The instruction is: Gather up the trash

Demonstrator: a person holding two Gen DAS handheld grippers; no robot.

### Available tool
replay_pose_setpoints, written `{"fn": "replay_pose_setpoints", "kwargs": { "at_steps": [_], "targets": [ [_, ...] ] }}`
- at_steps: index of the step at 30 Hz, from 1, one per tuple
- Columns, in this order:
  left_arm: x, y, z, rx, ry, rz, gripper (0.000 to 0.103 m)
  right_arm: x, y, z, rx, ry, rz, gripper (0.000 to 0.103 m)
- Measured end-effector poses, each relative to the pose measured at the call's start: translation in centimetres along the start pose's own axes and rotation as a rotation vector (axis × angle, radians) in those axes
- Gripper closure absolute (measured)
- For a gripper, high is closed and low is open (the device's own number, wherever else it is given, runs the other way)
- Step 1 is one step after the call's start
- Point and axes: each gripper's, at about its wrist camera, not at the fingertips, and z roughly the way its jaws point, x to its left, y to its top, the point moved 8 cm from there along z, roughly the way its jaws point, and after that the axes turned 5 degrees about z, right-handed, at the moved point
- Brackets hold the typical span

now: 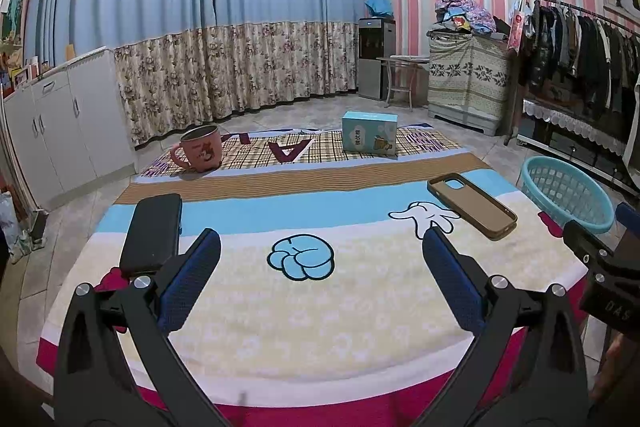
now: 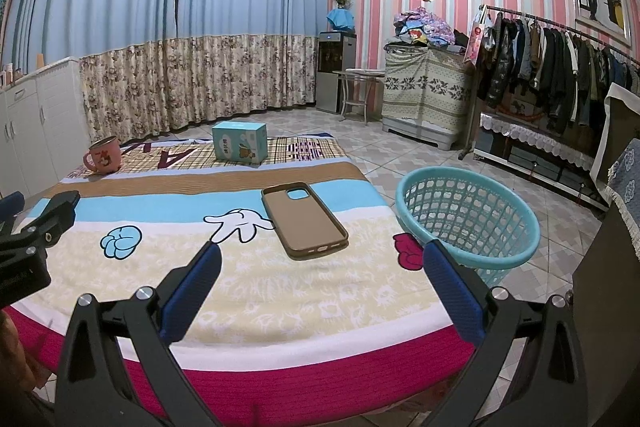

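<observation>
A cloth-covered table holds a brown phone case at the right, a black case at the left, a pink mug and a teal box at the back. A teal mesh basket stands on the floor right of the table. My left gripper is open and empty above the table's near middle. My right gripper is open and empty, just short of the brown phone case. The basket also shows in the left wrist view.
White cabinets line the left wall. A water dispenser, a small stand, a covered chest and a clothes rack stand at the back right. Curtains hang behind the table.
</observation>
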Motion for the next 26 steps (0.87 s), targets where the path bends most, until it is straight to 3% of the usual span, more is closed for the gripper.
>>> {"fn": "replay_pose_setpoints", "kwargs": {
  "at_steps": [26],
  "targets": [
    [0.31, 0.03, 0.18, -0.001, -0.008, -0.009, 0.005, -0.03, -0.06, 0.09, -0.002, -0.001, -0.006, 0.004]
  ]
}}
